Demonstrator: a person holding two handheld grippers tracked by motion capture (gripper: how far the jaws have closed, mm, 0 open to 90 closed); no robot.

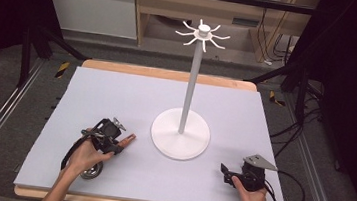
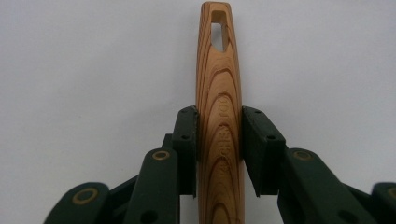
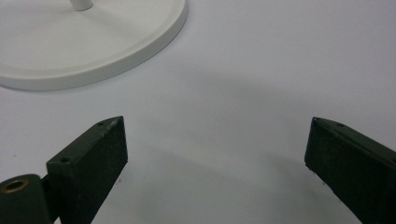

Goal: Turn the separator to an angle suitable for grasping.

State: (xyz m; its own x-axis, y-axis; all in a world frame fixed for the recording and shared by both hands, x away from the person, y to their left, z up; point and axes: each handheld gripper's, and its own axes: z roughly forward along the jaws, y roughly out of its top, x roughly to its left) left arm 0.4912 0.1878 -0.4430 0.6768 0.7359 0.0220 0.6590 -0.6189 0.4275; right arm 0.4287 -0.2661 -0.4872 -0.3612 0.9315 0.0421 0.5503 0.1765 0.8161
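Observation:
A utensil with a wooden handle (image 2: 219, 70) lies on the mat, and my left gripper (image 2: 219, 123) is shut on that handle, pads pressing both sides. The handle's tip has a hanging slot (image 2: 219, 32). From above, the left gripper (image 1: 115, 143) sits at the front left with the handle tip (image 1: 130, 137) poking out toward the white stand. A round metal part (image 1: 91, 172) shows beneath the wrist. The stand has a disc base (image 1: 180, 137), a tall pole (image 1: 192, 82) and a ring of hooks (image 1: 203, 33). My right gripper (image 1: 225, 174) rests at the front right, open and holding nothing (image 3: 217, 140).
A pale grey mat (image 1: 116, 99) covers the wooden table (image 1: 169, 74). The stand's base rim (image 3: 140, 46) lies just ahead and left of the right gripper. Black frame legs and cables (image 1: 294, 128) run along the right side. A shelf unit (image 1: 196, 7) stands behind.

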